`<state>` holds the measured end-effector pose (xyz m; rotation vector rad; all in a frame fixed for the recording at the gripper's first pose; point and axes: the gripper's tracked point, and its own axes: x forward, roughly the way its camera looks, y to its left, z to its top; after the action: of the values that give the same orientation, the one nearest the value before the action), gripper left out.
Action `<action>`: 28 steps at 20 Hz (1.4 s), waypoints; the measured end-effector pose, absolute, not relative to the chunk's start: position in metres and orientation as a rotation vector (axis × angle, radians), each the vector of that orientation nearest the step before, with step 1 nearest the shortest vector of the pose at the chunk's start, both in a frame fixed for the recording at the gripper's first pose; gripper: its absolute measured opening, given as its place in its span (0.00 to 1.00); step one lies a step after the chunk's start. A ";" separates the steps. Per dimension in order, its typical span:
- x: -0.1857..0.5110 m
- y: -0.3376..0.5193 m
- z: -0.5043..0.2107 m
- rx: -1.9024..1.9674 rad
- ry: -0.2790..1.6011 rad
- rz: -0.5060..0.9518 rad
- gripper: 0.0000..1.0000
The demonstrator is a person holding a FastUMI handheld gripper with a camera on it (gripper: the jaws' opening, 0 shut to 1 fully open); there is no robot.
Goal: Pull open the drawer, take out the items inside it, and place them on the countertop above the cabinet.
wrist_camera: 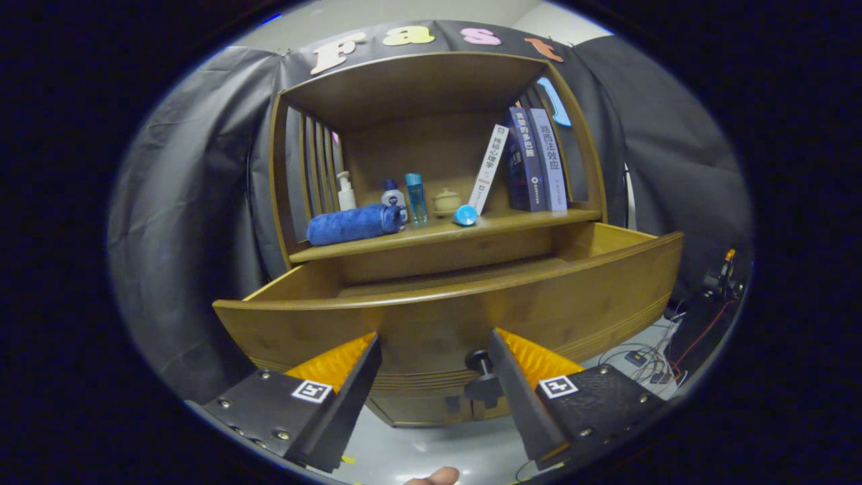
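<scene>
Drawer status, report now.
Gripper open, holding nothing. Drawer pulled out, knob between the fingers. Inside hidden by the front panel. Nothing in the way.

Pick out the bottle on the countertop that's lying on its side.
The light blue bottle beside the leaning white book; the others stand upright. The tool is open.

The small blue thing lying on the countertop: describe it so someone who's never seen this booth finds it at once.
Start at the wooden cabinet beyond the open gripper and its pulled-out drawer. On the countertop above, a rolled blue towel lies at one end and books stand at the other. The small blue object lies below the leaning white book, bright, round and lying flat, unlike the standing bottles.
</scene>
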<state>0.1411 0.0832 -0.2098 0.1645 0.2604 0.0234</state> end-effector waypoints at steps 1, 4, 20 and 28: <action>0.150 0.083 -0.206 0.168 0.247 0.018 0.96; 0.168 0.085 -0.211 0.167 0.267 0.012 0.95; 0.261 0.083 -0.220 0.222 0.253 0.012 0.96; 0.285 0.083 -0.222 0.248 0.257 0.011 0.96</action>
<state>0.2849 0.0829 -0.2221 0.2482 0.2568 0.0107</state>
